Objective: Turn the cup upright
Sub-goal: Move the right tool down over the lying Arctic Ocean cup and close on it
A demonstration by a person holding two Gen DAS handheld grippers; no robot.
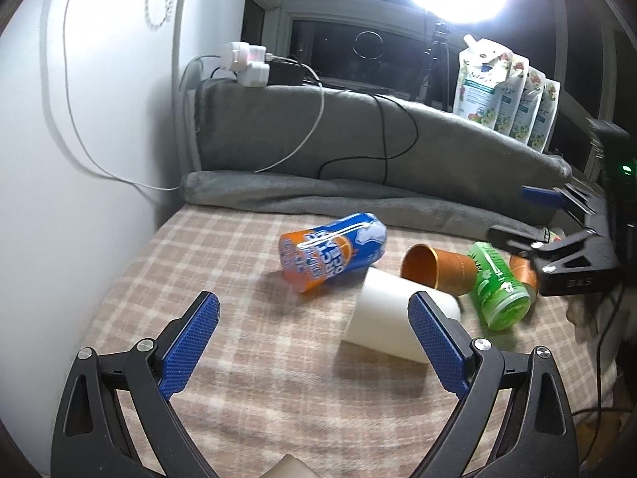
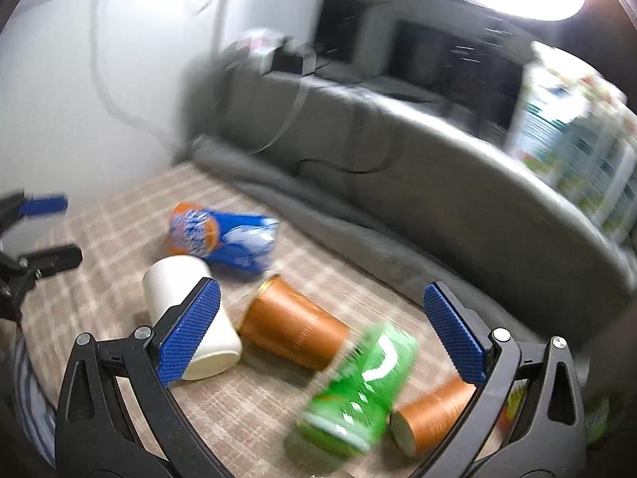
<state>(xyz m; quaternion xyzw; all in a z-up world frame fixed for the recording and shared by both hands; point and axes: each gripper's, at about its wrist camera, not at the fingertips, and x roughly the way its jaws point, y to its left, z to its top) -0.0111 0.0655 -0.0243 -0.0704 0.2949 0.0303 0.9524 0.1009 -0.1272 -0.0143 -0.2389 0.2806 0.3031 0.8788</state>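
White paper cup (image 1: 392,320) on its side, light, crushable: grip mid-wall gently; left gripper (image 1: 314,340) jaws released, right gripper (image 2: 322,332) likewise, orange cup (image 1: 438,269) at 1 o'clock.

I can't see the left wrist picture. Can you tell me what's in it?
Five cups lie tipped over on a checked cloth: a white cup nearest, then a blue-orange cup, two copper ones, and a green cup. The open left gripper holds nothing.

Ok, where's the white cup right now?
The white cup lies on its side on the checked cloth, between the blue can and the orange cup.
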